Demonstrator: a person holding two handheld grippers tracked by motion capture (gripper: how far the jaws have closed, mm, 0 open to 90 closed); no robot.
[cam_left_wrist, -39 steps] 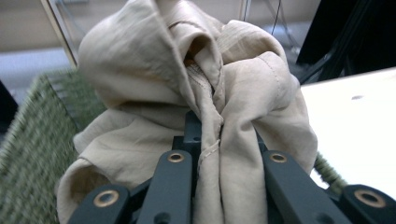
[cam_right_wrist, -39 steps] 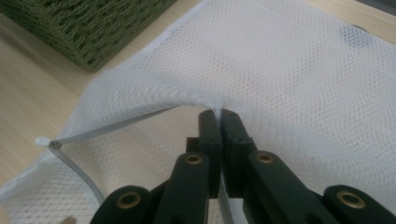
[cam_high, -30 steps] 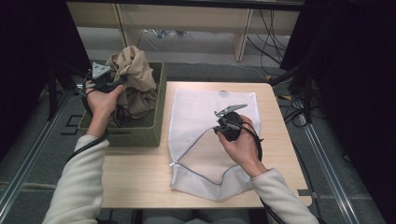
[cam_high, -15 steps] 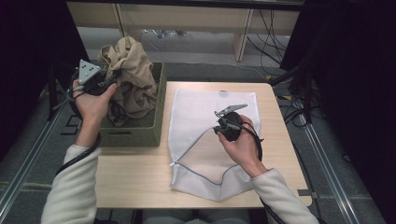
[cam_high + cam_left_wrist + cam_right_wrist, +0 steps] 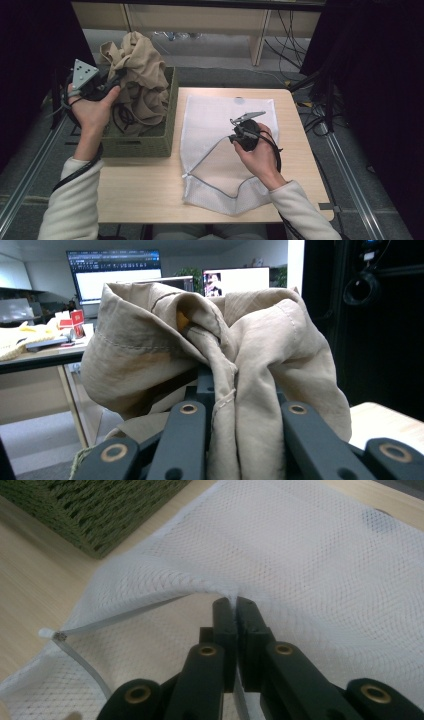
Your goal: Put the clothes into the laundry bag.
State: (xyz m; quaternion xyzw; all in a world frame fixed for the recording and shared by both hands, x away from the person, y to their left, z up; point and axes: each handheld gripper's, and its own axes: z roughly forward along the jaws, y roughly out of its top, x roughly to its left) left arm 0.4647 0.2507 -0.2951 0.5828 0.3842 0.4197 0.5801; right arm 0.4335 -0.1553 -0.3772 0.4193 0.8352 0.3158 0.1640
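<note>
A crumpled tan garment (image 5: 136, 75) is bunched up above a green woven basket (image 5: 167, 127), its lower folds hanging down into the basket. The left tool (image 5: 111, 84) is clenched on a fold of this cloth; in the left gripper view the tan fabric (image 5: 225, 355) is pinched between the two black jaws and drapes over them. The person's left hand (image 5: 92, 107) holds that tool raised beside the basket's left side, with the grey three-cornered plate on top. The basket stands at the left edge of a light wooden counter (image 5: 145, 192). Just right of it, a white mesh laundry bag (image 5: 220, 165) lies flat on the counter, its zipped mouth partly open. The right tool (image 5: 239, 134) is clenched on the upper rim of that opening, lifting it slightly; in the right gripper view the jaws meet on the mesh edge (image 5: 220, 591)
</note>
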